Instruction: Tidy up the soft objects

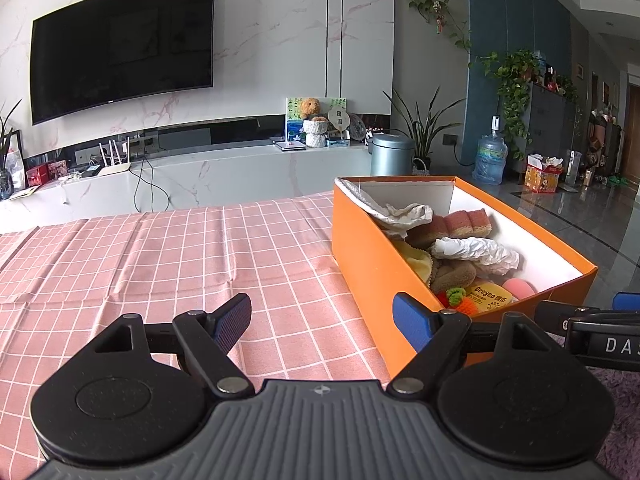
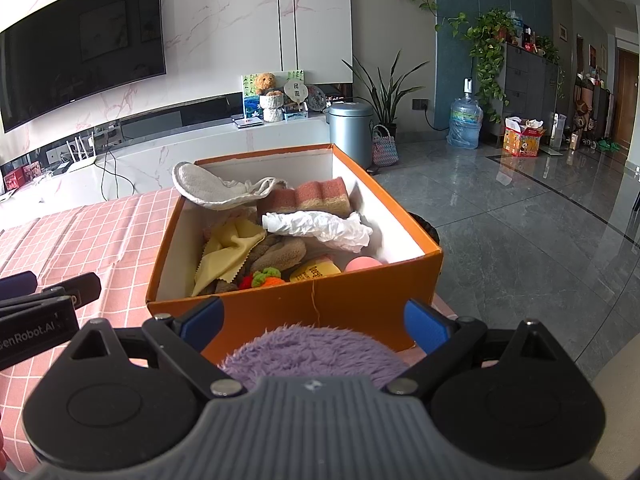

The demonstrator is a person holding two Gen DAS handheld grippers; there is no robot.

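The left tool (image 1: 322,320) stands wide apart, its fingers spread with nothing between them, hovering low over the checked cloth (image 1: 160,264) of the surface, level and pointed forward. Its right finger sits just beside the near corner of the orange box (image 1: 372,264); whether it touches the wall is hard to tell from this angle.

The right tool (image 2: 316,320) is also spread wide, held level and aimed at the near wall of the box (image 2: 360,300). A purple fluffy pad (image 2: 308,354) lies between its fingers, close to the palm; the fingers do not appear to press it.

The box stands on the surface at its right edge, open at the top. Inside lie a grey cloth (image 2: 208,190) draped over the far-left rim, a striped sponge (image 2: 312,198), crumpled white paper (image 2: 320,230), a yellow cloth (image 2: 224,252), a brown towel (image 2: 276,254), a knitted toy (image 2: 262,278), a yellow packet (image 2: 314,270) and a pink ball (image 2: 362,265).
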